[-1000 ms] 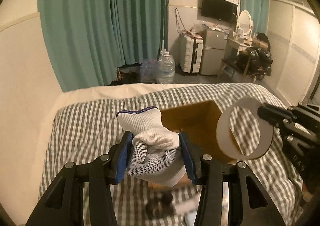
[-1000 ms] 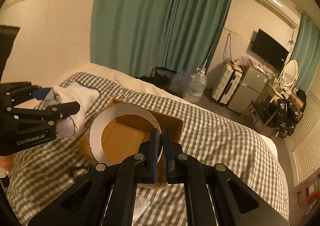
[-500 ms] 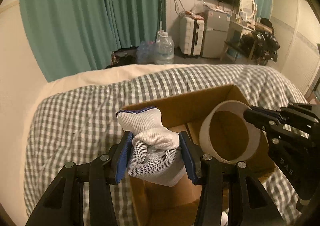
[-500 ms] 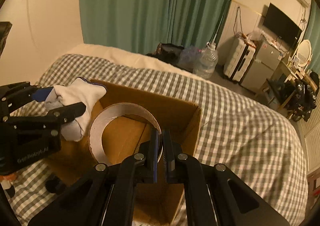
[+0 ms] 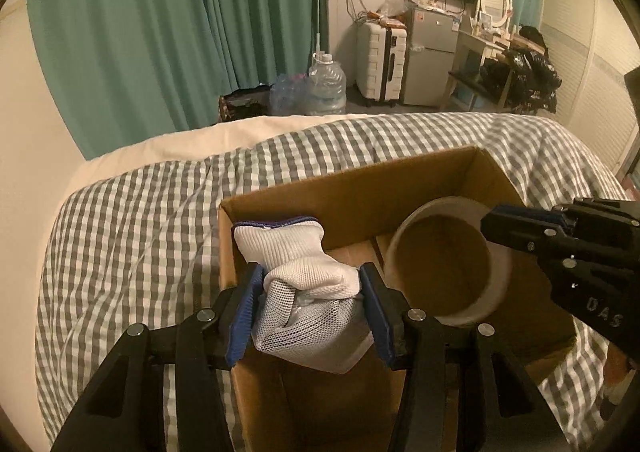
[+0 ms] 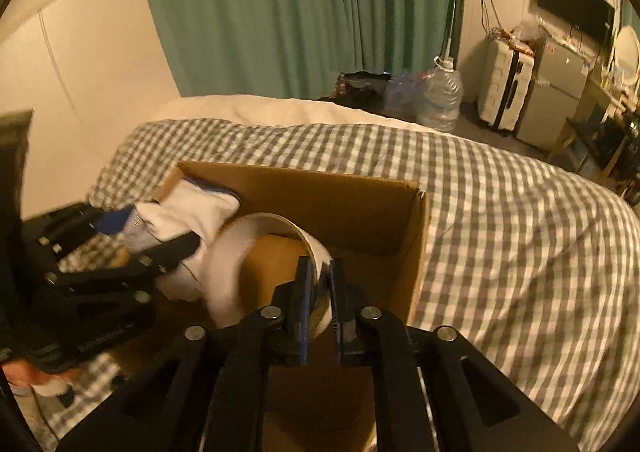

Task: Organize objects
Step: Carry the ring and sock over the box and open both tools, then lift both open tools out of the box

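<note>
Both claws have dropped lower over the cardboard box (image 5: 348,188) compared with a moment ago, so now the stuff they carry sits down inside the box opening instead of hanging above the bed. Left claw (image 5: 311,308) is clamped on a bunched-up white glove (image 5: 304,288) with a blue-trimmed cuff, the blue pads squeezing it from both sides, and the glove is over the left end of the box, cuff pointing up toward the far wall of the box. Right claw (image 6: 320,292) is pinched together on the wall of a white tape roll (image 6: 256,248), one finger inside the ring and one outside, so it's basically closed with only the roll's thin wall between the pads. From the left wrist view you can see that roll (image 5: 448,260) tilted with its brown inner face showing, sitting in the right half of the box, just beside the glove, and the right claw (image 5: 520,224) coming in from the right side. Can't tell if the roll is touching the box floor or not. Box itself sits open on the bed with the grey-and-white checked blanket (image 6: 520,220). Further back there's teal curtains (image 5: 180,24), a big water jug (image 5: 326,84), a white suitcase (image 5: 380,60) and a small fridge (image 5: 430,56).
</note>
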`<state>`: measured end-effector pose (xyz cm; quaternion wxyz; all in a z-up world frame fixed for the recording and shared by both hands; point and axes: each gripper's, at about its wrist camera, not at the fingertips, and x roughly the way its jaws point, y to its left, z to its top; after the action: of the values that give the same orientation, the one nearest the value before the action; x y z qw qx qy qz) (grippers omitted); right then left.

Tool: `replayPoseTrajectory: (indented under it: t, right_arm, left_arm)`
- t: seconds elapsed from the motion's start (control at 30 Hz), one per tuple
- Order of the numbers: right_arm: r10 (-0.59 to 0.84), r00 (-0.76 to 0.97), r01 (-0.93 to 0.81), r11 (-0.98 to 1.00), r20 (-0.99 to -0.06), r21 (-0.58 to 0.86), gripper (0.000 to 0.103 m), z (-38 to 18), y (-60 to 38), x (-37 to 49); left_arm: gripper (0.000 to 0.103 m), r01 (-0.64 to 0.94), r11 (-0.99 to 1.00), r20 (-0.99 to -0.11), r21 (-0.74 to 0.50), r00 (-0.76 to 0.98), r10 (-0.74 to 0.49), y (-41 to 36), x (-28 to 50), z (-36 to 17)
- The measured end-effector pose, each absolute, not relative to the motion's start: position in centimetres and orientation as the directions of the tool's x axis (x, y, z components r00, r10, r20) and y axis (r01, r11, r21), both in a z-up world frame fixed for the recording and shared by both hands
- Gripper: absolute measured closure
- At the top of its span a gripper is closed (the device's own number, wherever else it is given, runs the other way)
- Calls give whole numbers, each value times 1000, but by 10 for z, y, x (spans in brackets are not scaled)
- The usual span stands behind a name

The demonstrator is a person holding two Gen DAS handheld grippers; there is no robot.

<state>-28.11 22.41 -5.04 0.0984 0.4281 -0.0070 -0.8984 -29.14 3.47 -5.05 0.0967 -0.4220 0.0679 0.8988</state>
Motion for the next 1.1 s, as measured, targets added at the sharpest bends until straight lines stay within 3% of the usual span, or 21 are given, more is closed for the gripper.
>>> replayPoseTrajectory:
  t: [0.1, 0.13, 0.27, 0.43, 0.53, 0.6, 0.8, 0.9, 1.1]
  right_arm:
    - [-147, -641, 144, -987, -753, 70, 46, -34, 225, -266]
    - [-135, -653, 131, -989, -745, 64, 43, -26, 227, -261]
    - [-91, -706, 118, -993, -703, 10, 41, 11, 232, -231]
    - [-59, -734, 109, -994, -676, -31, 30, 51, 233, -191]
    - [-56, -747, 110, -993, -663, -41, 19, 71, 233, -167]
    - [-66, -753, 113, -993, -654, -30, 12, 84, 232, -152]
    - [-75, -757, 130, -991, -649, -38, 6, 111, 219, -113]
    - [6, -738, 79, -992, -675, -95, 6, 108, 210, -101]
    - [-18, -713, 101, -992, -701, -78, 5, 79, 196, -82]
  left_arm:
    - [41, -231, -972, -774, 32, -622, 122, 34, -279, -44]
    - [37, -232, -972, -773, 28, -622, 126, 33, -275, -40]
    - [20, -241, -970, -741, 12, -653, 153, 29, -249, -12]
    - [15, -237, -971, -706, 11, -690, 161, 23, -218, 24]
    - [6, -235, -972, -687, 13, -708, 163, 22, -203, 46]
    - [5, -245, -969, -672, 17, -720, 171, 18, -191, 61]
    - [1, -200, -979, -653, 40, -747, 126, 5, -164, 89]
    - [0, -173, -984, -653, 44, -750, 103, -6, -152, 92]
    - [0, -138, -985, -659, 103, -751, 36, -18, -125, 69]
